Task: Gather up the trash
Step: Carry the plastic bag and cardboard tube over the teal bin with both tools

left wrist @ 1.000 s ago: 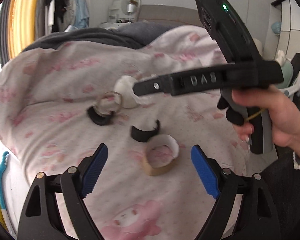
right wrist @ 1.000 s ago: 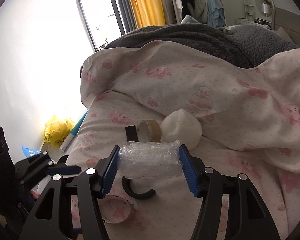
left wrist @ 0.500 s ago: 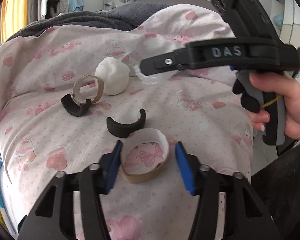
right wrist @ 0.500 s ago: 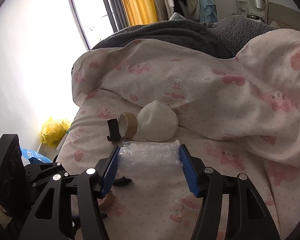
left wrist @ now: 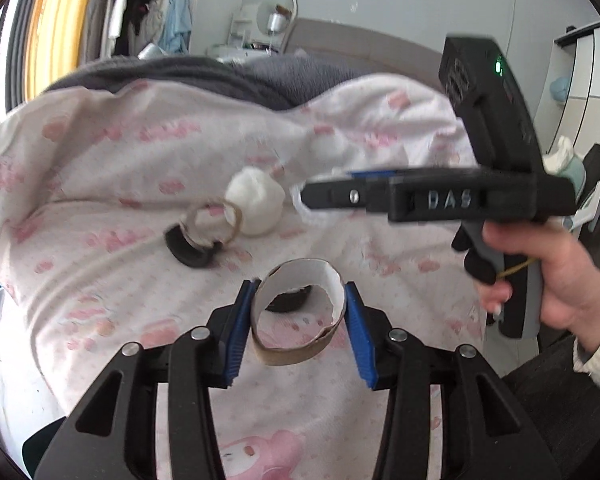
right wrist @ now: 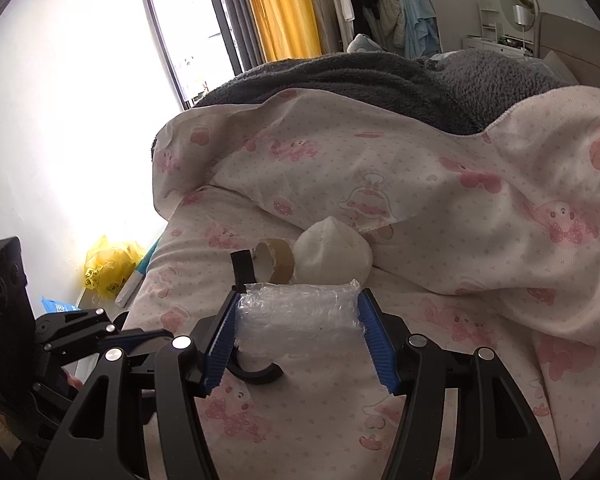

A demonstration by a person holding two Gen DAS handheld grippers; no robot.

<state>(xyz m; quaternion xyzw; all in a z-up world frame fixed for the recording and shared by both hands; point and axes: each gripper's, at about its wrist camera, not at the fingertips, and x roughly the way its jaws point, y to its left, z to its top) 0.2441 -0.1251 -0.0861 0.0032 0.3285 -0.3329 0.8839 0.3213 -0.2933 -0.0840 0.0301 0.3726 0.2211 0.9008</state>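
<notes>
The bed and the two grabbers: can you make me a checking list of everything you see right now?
Surface: pink-print bed sheet, rumpled.
Job's things: torn cardboard ring; bubble wrap; second cardboard ring, white wad, two black curved pieces lying on sheet.
Clutter: grey blanket.
Grippers: left gripper shut on torn cardboard ring; right gripper shut on bubble wrap.
Cables: nothing seen.
Surroundings: yellow bag on floor, yellow curtain, window.

A black curved piece (left wrist: pixel 288 302) shows only through the cardboard ring (left wrist: pixel 298 320), the rest hidden. At 10 o'clock a second ring (left wrist: pixel 216 226) and black clip (left wrist: pixel 188 250) are motion-blurred. In the right wrist view, bubble wrap (right wrist: pixel 298 320) covers 1 end of the black arc (right wrist: pixel 256 374).
</notes>
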